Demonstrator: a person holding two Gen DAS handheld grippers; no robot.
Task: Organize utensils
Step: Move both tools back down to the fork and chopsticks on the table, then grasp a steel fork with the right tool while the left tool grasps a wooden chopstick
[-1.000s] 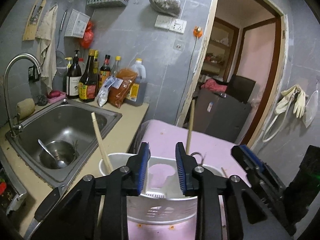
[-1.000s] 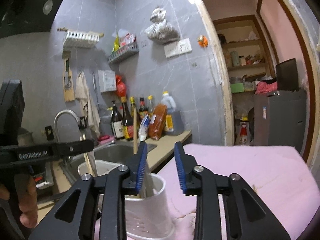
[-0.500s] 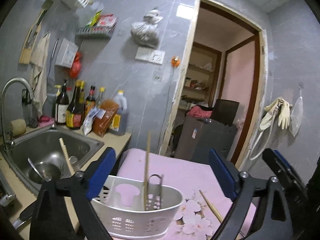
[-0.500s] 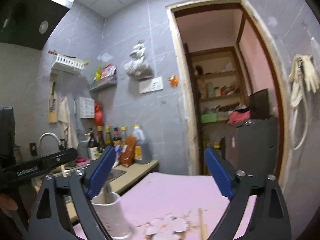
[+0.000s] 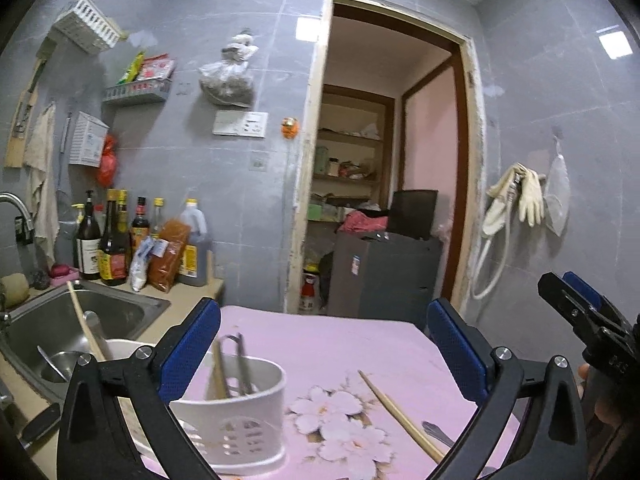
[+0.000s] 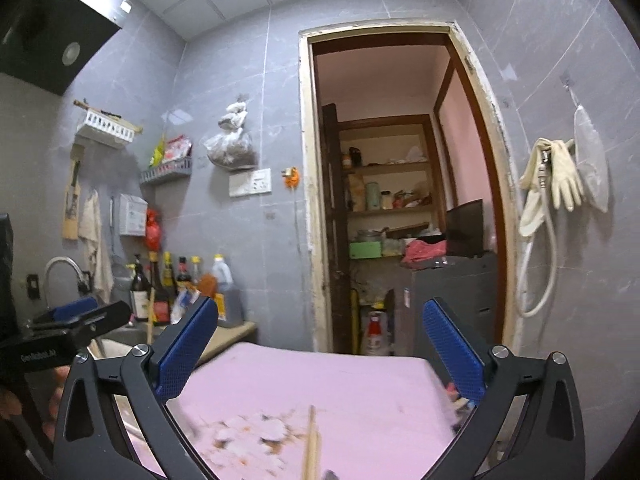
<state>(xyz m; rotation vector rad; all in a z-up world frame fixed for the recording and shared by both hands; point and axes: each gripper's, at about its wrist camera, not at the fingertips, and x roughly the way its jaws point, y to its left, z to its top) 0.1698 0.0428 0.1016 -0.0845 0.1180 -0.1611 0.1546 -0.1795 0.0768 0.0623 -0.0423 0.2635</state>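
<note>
Left tongs (image 5: pixel 324 350) spread wide above holder (image 5: pixel 244 420); chopstick (image 5: pixel 400 416) apart, right.

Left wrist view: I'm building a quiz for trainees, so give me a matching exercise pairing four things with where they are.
1. white plastic utensil caddy
2. loose wooden chopstick
3. pale rubber gloves
4. dark sauce bottles

a. hanging on the right wall
b. on the counter behind the sink
c. lying on the pink cloth
d. standing at the pink cloth's left edge, utensils inside

Pairs: 1-d, 2-c, 3-a, 4-b
</note>
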